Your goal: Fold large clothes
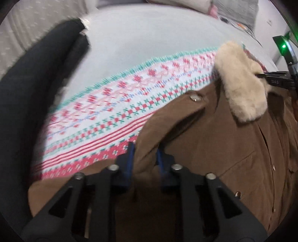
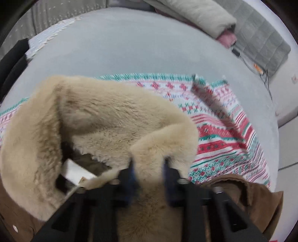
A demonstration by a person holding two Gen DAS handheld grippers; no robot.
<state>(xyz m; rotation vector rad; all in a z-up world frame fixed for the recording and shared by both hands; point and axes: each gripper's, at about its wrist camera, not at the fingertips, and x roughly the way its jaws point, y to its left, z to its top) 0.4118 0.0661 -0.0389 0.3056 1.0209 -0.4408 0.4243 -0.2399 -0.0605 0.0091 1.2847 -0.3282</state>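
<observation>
A brown coat (image 1: 214, 152) with a cream fur collar (image 1: 240, 82) lies over a patterned red, white and green knit blanket (image 1: 104, 115) on a grey bed. My left gripper (image 1: 145, 154) is shut on a fold of the coat's brown shoulder fabric. My right gripper (image 2: 149, 167) is shut on the fur collar (image 2: 104, 115), which fills most of the right wrist view. The right gripper also shows in the left wrist view (image 1: 275, 78) at the far right, at the collar. A white label (image 2: 74, 169) shows inside the collar.
A black garment (image 1: 37, 89) lies at the left on the bed. The grey bed sheet (image 2: 130, 46) stretches beyond the blanket (image 2: 227, 134). Folded cream and grey bedding (image 2: 214, 16) and a cable (image 2: 260, 70) lie at the far right corner.
</observation>
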